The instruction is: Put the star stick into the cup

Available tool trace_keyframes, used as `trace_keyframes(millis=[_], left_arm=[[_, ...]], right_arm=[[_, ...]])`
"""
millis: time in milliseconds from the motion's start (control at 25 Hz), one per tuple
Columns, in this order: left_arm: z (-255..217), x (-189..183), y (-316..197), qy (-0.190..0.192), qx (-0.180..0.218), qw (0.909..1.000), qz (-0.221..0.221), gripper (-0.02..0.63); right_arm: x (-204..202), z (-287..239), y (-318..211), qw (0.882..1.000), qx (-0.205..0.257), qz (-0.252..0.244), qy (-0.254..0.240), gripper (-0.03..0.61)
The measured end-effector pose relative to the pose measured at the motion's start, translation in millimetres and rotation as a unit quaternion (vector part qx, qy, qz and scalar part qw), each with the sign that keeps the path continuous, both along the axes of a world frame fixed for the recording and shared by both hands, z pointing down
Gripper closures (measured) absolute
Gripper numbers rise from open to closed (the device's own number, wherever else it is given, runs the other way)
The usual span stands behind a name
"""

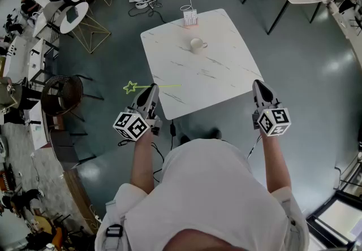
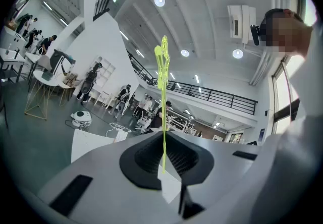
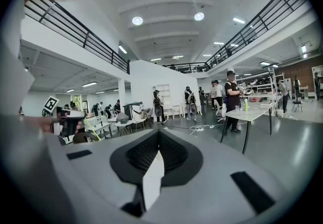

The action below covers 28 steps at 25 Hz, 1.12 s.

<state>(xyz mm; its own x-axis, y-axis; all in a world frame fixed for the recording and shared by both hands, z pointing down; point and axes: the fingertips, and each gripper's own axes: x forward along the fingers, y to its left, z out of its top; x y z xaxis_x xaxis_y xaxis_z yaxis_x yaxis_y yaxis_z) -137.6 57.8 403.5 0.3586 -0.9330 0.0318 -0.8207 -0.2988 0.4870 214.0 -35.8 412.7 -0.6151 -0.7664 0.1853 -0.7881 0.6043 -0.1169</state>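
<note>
Left gripper (image 1: 151, 91) pinches the star stick (image 1: 166, 86); right gripper (image 1: 259, 90) pressed together, empty; carry toward the cup (image 1: 197, 45) at one o'clock, tipping the plain end downward.

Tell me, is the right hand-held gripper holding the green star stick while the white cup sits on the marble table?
No: the left hand-held gripper holds the star stick, jaws shut on its stem, as the left gripper view shows. The white cup does sit on the marble table.

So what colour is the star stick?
The star stick is bright yellow-green; the left gripper view shows it best.
</note>
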Motion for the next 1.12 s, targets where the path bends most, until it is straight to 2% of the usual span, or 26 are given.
trace_keyframes(millis=[760,1120], left_arm=[[11,-2,-1,0.005,-0.01,0.9999,0.01,0.589],[15,-20,11,0.007,-0.012,0.9995,0.027,0.589]], right_arm=[[-3,4,4,1.0,-0.015,0.005,-0.002,0.552],[-26,12,24,1.0,-0.028,0.014,0.003,0.552]])
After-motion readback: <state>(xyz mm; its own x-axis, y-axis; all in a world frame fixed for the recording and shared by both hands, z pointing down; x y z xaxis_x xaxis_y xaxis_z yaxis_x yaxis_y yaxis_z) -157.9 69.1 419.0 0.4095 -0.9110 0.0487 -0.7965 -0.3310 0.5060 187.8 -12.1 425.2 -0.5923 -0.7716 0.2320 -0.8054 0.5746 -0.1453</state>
